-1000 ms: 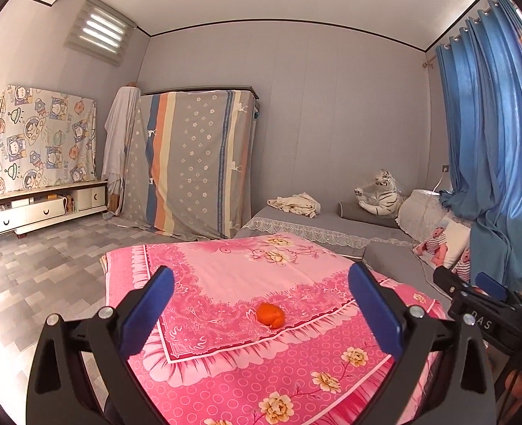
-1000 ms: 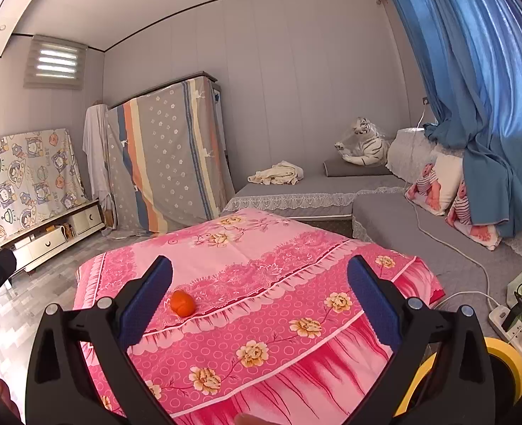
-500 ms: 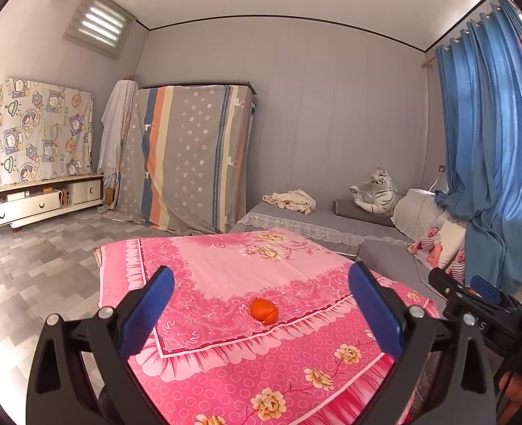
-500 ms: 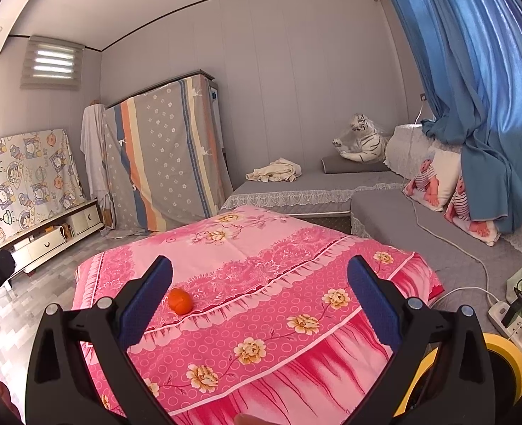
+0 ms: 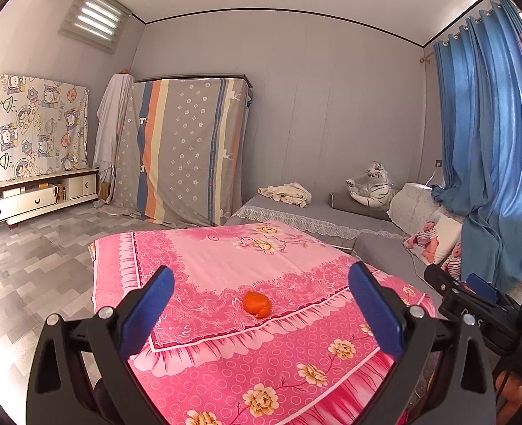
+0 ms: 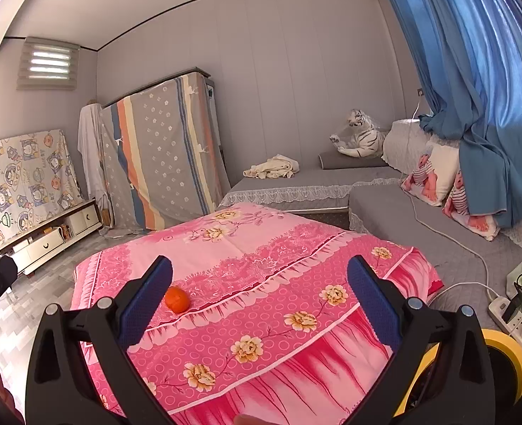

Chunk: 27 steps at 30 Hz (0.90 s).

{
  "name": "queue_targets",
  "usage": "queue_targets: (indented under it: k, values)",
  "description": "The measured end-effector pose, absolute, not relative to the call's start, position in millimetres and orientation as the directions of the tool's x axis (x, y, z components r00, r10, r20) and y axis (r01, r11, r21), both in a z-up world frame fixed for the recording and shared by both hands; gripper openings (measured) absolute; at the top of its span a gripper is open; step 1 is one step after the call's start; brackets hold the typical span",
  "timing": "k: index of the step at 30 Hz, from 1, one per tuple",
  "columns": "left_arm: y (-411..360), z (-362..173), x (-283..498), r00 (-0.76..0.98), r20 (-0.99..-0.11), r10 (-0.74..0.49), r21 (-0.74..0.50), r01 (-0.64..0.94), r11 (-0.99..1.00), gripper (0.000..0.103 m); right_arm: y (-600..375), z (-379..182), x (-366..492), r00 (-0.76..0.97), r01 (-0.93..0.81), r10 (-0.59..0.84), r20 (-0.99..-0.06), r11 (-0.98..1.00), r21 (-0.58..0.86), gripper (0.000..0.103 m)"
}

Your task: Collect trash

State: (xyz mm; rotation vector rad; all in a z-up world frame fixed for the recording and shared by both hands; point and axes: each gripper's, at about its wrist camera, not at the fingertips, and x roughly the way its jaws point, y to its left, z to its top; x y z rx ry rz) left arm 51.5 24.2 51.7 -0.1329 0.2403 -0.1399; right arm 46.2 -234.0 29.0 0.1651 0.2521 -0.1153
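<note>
Between the jaws, the orange peel (image 5: 256,303) looks dimpled and slightly glossy on a matt, flower-printed pink cloth cover (image 5: 232,265). Beyond the jaws, blue curtains (image 6: 473,71) have a satiny sheen, and the grey floor tiles (image 5: 41,255) shine.

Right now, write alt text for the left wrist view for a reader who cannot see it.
A small orange piece of trash lies on a pink flowered cloth covering a low table, framed between the open blue jaws of the left gripper, which holds nothing. Behind are grey couches with a toy tiger, blue curtains and a cloth-covered cabinet.
</note>
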Motion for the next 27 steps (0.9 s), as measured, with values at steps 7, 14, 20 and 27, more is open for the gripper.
queue_targets:
  k: [7, 14, 20, 27]
  values:
    - [21.8, 50.0, 53.7, 0.96, -0.232, -0.157, -0.145, 0.125, 0.982, 0.095, -234.7, 27.0, 48.5, 0.959, 0.137, -0.092, -0.267, 0.979, 0.152, 0.094]
    - [23.0, 47.9, 53.2, 0.958, -0.238, -0.162, -0.149, 0.129, 0.98, 0.095, -233.9, 25.9, 49.5, 0.959, 0.14, -0.096, -0.268, 0.979, 0.149, 0.094]
    - [23.8, 46.0, 55.7, 0.954, -0.249, -0.168, -0.16, 0.131, 0.978, 0.095, -233.3, 23.3, 50.7, 0.957, 0.14, -0.094, -0.273, 0.978, 0.153, 0.094]
    - [22.6, 46.0, 57.4, 0.952, -0.253, -0.172, -0.16, 0.134, 0.978, 0.095, -233.8, 22.3, 51.1, 0.957, 0.141, -0.094, -0.275, 0.978, 0.154, 0.094]
